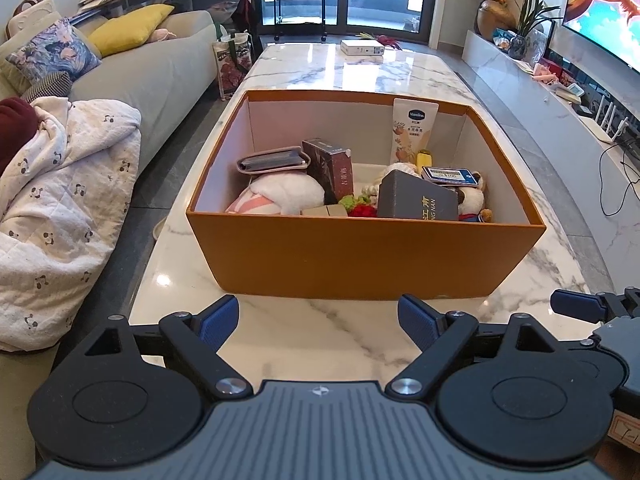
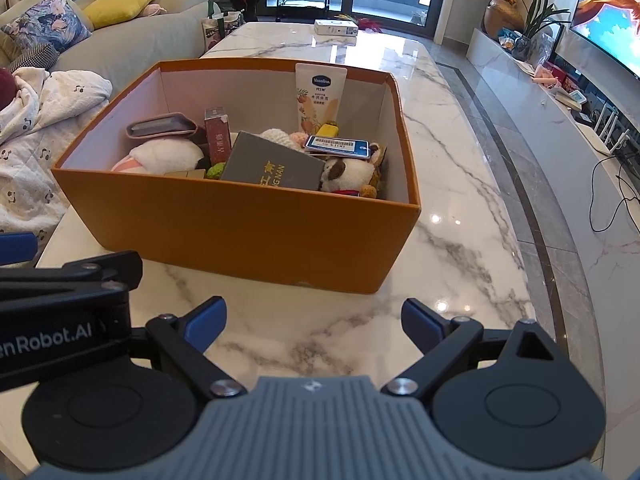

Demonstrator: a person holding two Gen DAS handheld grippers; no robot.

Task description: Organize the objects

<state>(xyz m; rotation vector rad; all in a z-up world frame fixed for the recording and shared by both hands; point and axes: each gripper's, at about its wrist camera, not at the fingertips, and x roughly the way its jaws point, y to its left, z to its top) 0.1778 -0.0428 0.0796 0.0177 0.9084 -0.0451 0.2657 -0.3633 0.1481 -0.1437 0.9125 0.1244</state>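
An orange cardboard box (image 1: 360, 252) (image 2: 248, 232) stands on the marble table (image 1: 320, 344) (image 2: 460, 200). Inside lie a grey book (image 1: 416, 200) (image 2: 276, 166), a lotion tube (image 1: 412, 128) (image 2: 318, 96) leaning on the far wall, a dark red carton (image 1: 330, 168) (image 2: 218, 136), a pink wallet (image 1: 272, 160) (image 2: 160, 126), soft toys (image 1: 288, 192) (image 2: 352, 176) and a blue card (image 1: 450, 174) (image 2: 336, 145). My left gripper (image 1: 319, 316) hovers open in front of the box with nothing between its fingers. My right gripper (image 2: 315, 318) is open and empty too, beside the left one.
A grey sofa (image 1: 152, 76) with cushions and a white quilt (image 1: 60, 208) runs along the left. A white box (image 1: 362, 47) (image 2: 335, 27) sits at the table's far end. A TV (image 1: 600, 8) and a low stone shelf (image 1: 560, 92) line the right, with floor between.
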